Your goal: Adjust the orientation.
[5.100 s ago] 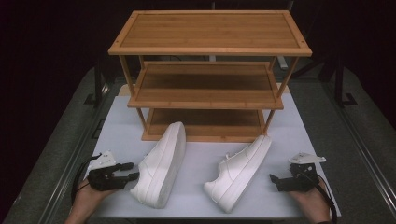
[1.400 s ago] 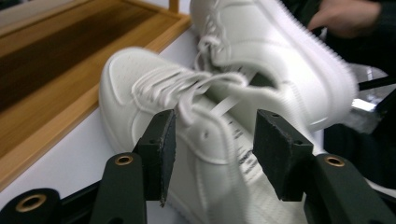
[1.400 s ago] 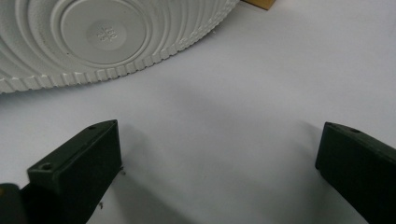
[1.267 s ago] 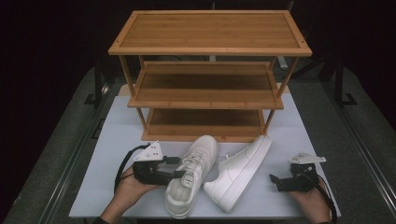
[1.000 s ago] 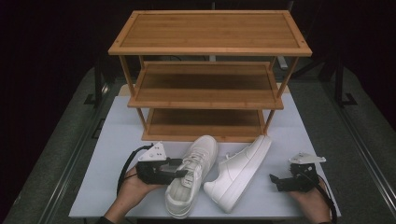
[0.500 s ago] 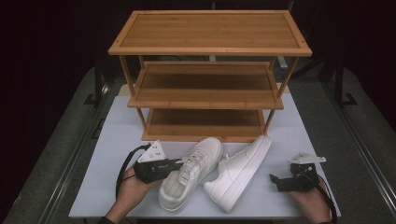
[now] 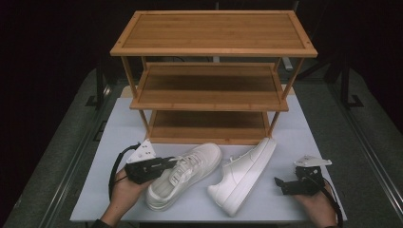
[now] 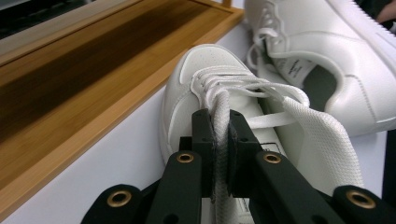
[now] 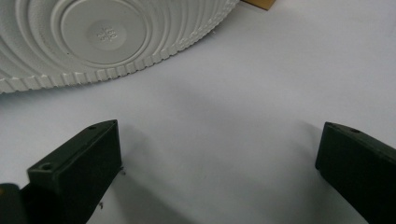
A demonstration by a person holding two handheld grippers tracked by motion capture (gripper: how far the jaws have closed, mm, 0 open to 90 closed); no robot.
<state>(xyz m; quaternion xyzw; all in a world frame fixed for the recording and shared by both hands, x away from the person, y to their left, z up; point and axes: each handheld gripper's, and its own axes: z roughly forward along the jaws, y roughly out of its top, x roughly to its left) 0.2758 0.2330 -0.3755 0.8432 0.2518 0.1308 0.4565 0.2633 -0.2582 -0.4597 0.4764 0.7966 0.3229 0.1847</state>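
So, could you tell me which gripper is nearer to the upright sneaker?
Left. The left gripper is clamped on the upright sneaker at its laces; the right gripper rests open beyond the tipped sneaker.

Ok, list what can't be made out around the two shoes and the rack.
- Left shoe, high view: its near side is hidden by the left gripper.
- Right shoe, right gripper view: sole cut off by the top and left edges.
- Rack, high view: bottom shelf's back lies in shadow under the middle shelf.
- Tongue label, left gripper view: print too small.
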